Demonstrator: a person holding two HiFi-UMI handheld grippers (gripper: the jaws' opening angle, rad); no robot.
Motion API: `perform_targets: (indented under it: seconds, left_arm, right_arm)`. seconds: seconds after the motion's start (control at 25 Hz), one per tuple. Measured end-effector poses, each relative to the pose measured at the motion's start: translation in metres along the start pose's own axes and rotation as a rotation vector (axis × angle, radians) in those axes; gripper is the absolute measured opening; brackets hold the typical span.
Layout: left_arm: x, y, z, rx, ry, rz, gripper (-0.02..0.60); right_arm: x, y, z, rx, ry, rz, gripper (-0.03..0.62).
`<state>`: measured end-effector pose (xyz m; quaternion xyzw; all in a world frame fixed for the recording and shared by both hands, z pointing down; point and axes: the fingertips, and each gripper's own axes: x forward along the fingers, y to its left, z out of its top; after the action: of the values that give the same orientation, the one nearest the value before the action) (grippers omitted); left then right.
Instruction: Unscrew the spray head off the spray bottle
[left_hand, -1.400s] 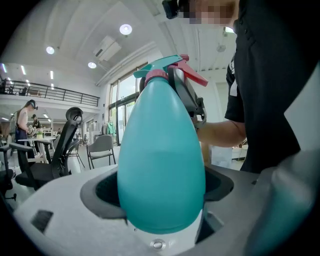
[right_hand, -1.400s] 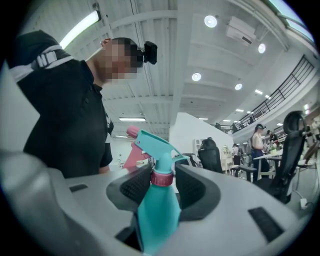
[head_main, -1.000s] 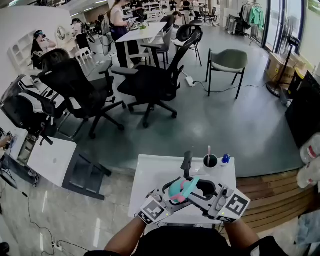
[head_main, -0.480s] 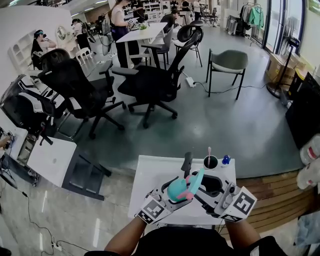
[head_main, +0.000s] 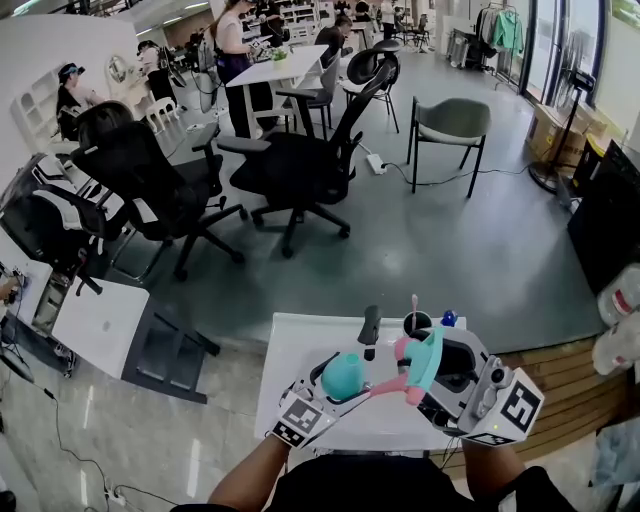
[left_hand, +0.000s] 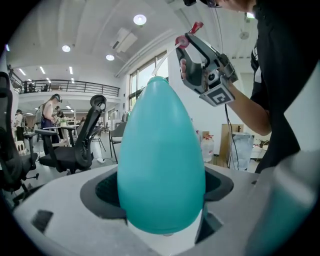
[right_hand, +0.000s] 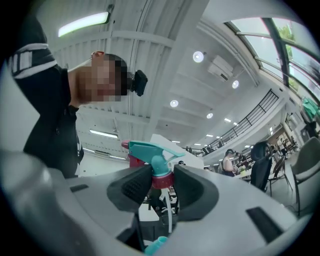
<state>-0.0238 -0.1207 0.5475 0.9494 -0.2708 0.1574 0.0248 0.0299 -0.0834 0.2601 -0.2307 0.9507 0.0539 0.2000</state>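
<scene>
My left gripper (head_main: 335, 392) is shut on the teal egg-shaped bottle (head_main: 343, 375), which fills the left gripper view as the bottle (left_hand: 161, 160) between the jaws of the left gripper (left_hand: 162, 200). My right gripper (head_main: 428, 378) is shut on the spray head (head_main: 420, 358), lifted off to the bottle's right. In the right gripper view the pads of the right gripper (right_hand: 162, 182) press on the pink collar under the teal spray head (right_hand: 152, 152). Its dip tube (right_hand: 170, 220) hangs free above the bottle's neck (right_hand: 155, 246).
Under both grippers is a small white table (head_main: 300, 350) with a black cup (head_main: 418, 322) holding a stick, a small blue item (head_main: 447, 318) and a black upright object (head_main: 370, 328). Black office chairs (head_main: 300, 165) and people stand farther off.
The spray head has come off the bottle. My right gripper has carried it up and to the right, while the left gripper keeps the bottle nearly in place.
</scene>
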Motion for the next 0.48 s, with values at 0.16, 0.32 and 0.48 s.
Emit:
perform_targets:
  seconds: [0.16,0.32,0.48]
  left_arm:
    - [-0.001,0.012,-0.009,-0.024,0.021,0.043,0.436]
    - [-0.004,0.024,-0.009,-0.039,0.016,0.092,0.436]
    - [-0.009,0.04,-0.001,-0.059,-0.005,0.169,0.436]
  right_arm:
    - [-0.008,-0.007,0.023,-0.039,-0.038,-0.038,0.143]
    - [-0.015,-0.022,0.02,-0.106,-0.013,-0.103,0.141]
    - [-0.025,-0.035,-0.01,-0.134,0.067,-0.185,0.143]
